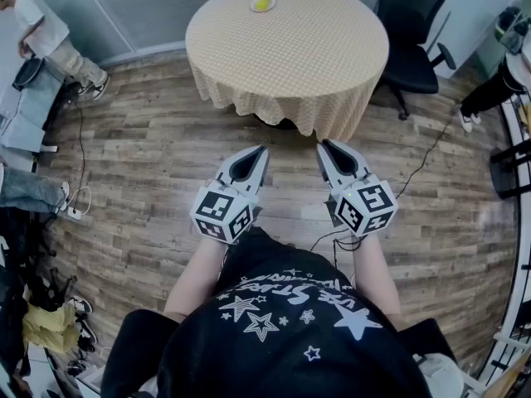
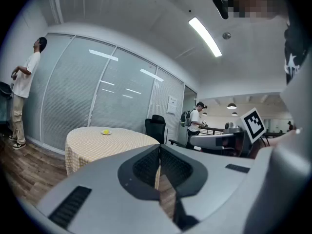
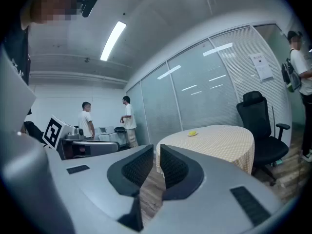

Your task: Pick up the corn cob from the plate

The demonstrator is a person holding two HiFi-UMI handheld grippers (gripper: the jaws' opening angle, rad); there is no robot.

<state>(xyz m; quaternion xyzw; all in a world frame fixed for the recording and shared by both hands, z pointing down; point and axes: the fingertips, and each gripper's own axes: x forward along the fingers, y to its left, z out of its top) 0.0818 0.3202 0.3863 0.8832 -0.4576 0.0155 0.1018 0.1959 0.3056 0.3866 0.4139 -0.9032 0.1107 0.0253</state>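
A yellow corn cob [image 1: 262,2] lies on a small white plate [image 1: 253,8] at the far side of a round table [image 1: 290,56] covered with a yellow checked cloth. I stand on the wooden floor, well short of the table. My left gripper [image 1: 260,151] and right gripper [image 1: 324,146] are held side by side in front of me, both pointing toward the table, both shut and empty. The corn cob [image 2: 105,131] looks tiny and distant in the left gripper view, past the left gripper [image 2: 159,149]. It is just as far off as the corn cob [image 3: 192,133] beyond the right gripper [image 3: 157,152].
A black office chair [image 1: 411,23] stands at the table's right. One person [image 1: 41,31] stands at the far left by a glass wall; another person's leg [image 1: 489,94] shows at the right. Cables [image 1: 79,197] and clutter [image 1: 41,322] lie along the left floor.
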